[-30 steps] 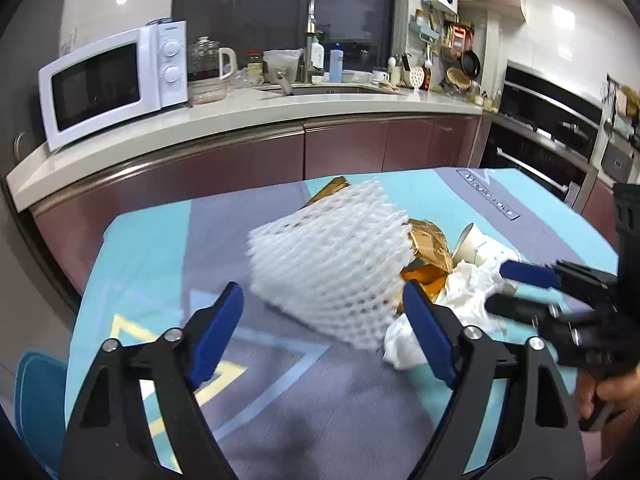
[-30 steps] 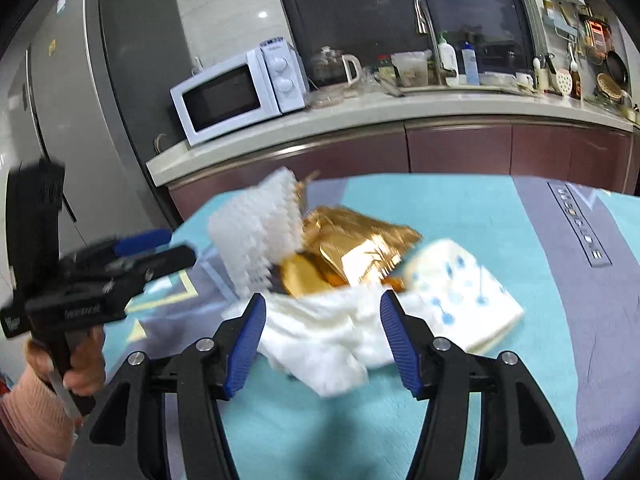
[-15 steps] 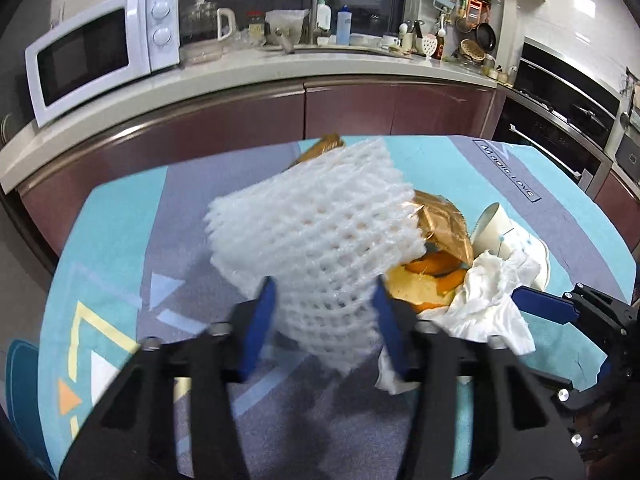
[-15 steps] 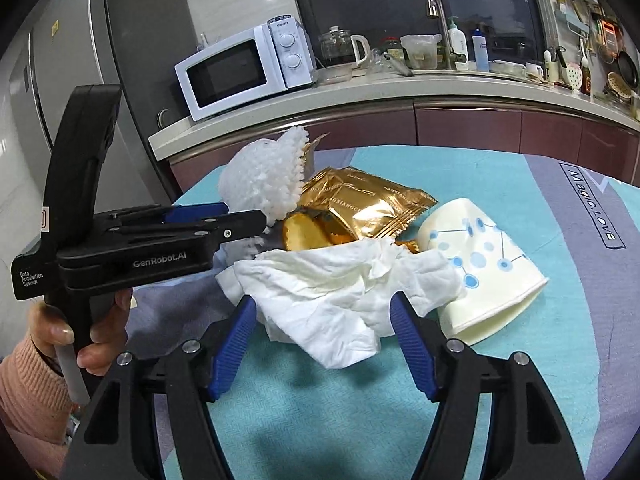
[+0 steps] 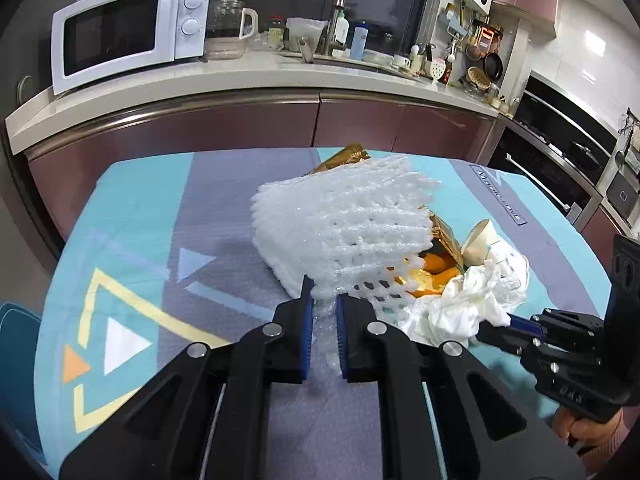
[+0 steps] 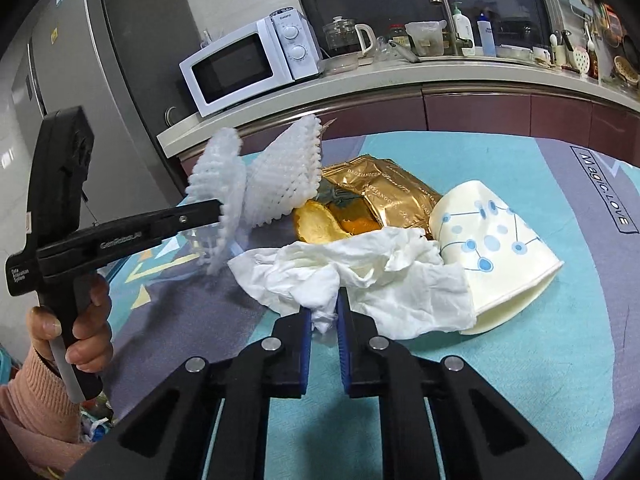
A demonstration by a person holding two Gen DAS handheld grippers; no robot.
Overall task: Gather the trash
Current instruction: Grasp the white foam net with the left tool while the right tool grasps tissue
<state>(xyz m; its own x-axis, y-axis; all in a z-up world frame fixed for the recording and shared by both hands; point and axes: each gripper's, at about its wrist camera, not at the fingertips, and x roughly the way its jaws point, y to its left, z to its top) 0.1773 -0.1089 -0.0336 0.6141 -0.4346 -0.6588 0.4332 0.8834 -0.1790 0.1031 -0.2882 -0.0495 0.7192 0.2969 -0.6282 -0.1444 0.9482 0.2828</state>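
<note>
The left gripper [image 5: 323, 304] has its blue-padded fingers [image 5: 307, 320] clenched on the near corner of a white foam net [image 5: 340, 224], a soft mesh sleeve that fans out ahead of the fingers and lifts off the table [image 5: 132, 216]. In the right wrist view the same net [image 6: 276, 176] stands up from the cloth, bent where the left gripper [image 6: 216, 210] nips it, with the person's left hand [image 6: 76, 320] wrapped around the black handle.

The right gripper [image 6: 323, 312] has its fingers [image 6: 305, 332] pinched on a fold of a crumpled white tissue [image 6: 360, 276], which spreads ahead of and to the right of the fingertips across the teal and grey tablecloth. From the left wrist view the tissue [image 5: 464, 304] lies just right of the left fingers, with the right gripper [image 5: 496, 330] reaching into it from the right.

Beyond the tissue, ahead of the right fingers, lies a gold foil wrapper [image 6: 384, 196], partly under the net's far edge, and pieces of orange peel [image 6: 320, 228] sit between wrapper and tissue, touching both. To the right of the right fingers a paper cup [image 6: 492, 256] with blue dots lies on its side, its open mouth toward the camera and the tissue overlapping its left edge.

Behind the table runs a counter with a white microwave [image 5: 120, 32] and a glass kettle [image 5: 228, 28].
</note>
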